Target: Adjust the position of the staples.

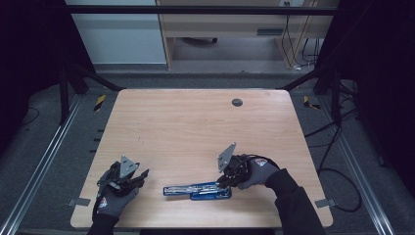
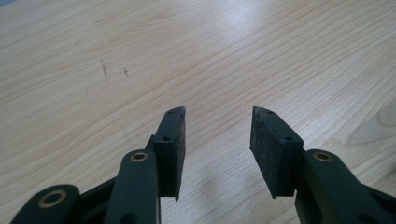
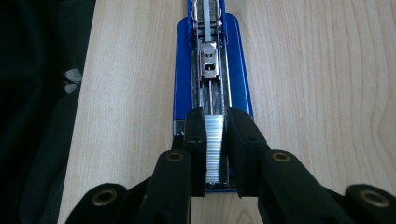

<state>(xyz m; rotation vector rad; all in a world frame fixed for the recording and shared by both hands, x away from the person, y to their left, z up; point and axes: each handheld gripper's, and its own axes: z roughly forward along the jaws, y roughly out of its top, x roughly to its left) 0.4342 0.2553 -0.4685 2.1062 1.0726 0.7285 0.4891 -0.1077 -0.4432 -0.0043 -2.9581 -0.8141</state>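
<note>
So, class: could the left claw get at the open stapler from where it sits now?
Probably yes. The left claw is open and holds nothing, and bare table lies between it and the stapler. The right claw grips staples at the far end only.

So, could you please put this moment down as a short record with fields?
work surface: wooden table
stapler: blue, opened flat near the table's front edge, magazine exposed
staple strip: silver, held over the open magazine
right gripper: jaws shut on the staple strip
left gripper: jaws apart, nothing between them, over bare wood left of the stapler
table hole: round dark grommet at the far side
</note>
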